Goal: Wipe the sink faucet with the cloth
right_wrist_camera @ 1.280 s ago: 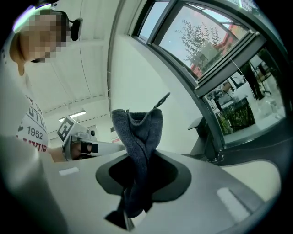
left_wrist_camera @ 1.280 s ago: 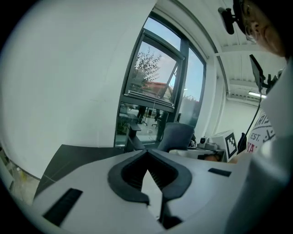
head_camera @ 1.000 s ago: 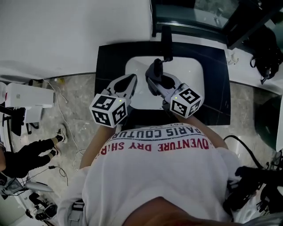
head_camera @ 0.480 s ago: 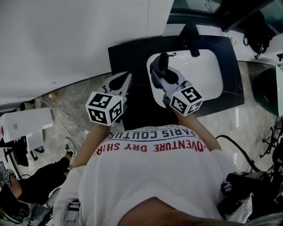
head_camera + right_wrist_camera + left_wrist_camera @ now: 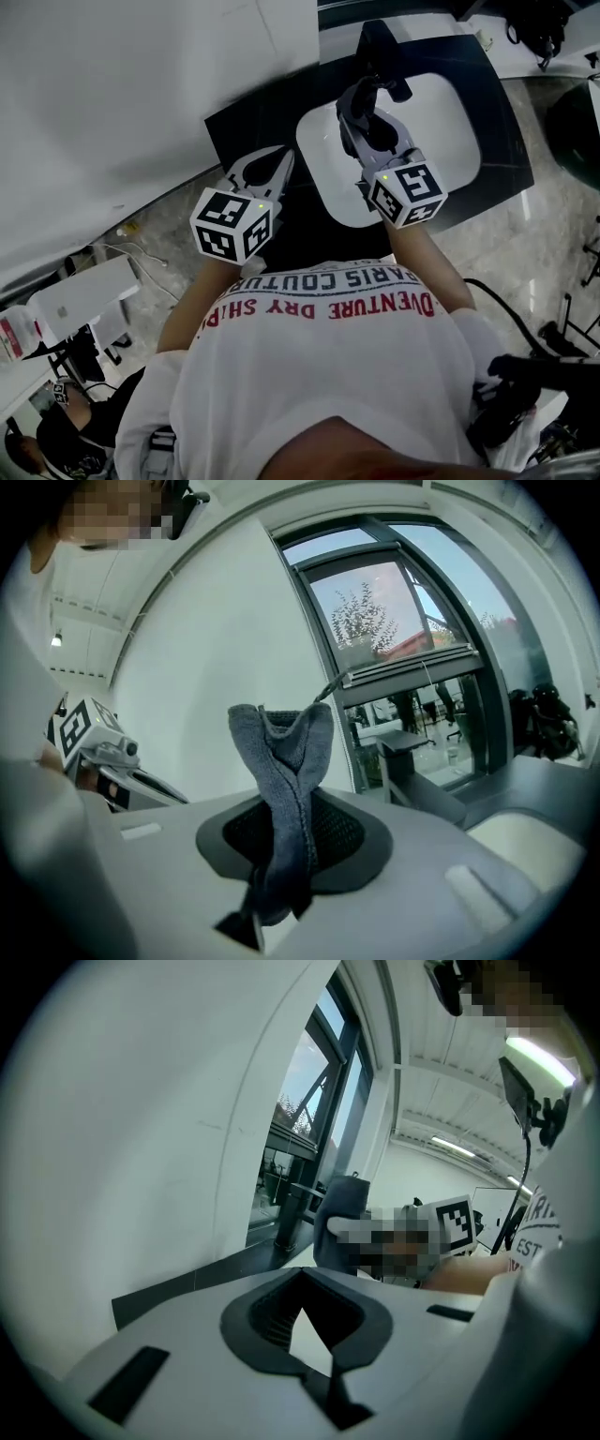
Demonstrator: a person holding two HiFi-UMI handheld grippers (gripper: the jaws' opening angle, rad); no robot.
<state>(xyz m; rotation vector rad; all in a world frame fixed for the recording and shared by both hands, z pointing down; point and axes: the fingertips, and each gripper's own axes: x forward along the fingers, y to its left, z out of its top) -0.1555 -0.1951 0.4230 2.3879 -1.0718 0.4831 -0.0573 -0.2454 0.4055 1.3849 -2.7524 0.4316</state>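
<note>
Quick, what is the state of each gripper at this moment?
Left gripper: closed, holding nothing.
Right gripper: closed on the grey cloth.

We see a dark counter (image 5: 251, 127) set against a white wall (image 5: 112, 103). On the stone floor (image 5: 525, 234), off the counter's left edge, stands a white box unit (image 5: 80, 302). Beyond the counter's far edge rises a tall window (image 5: 394, 611).
</note>
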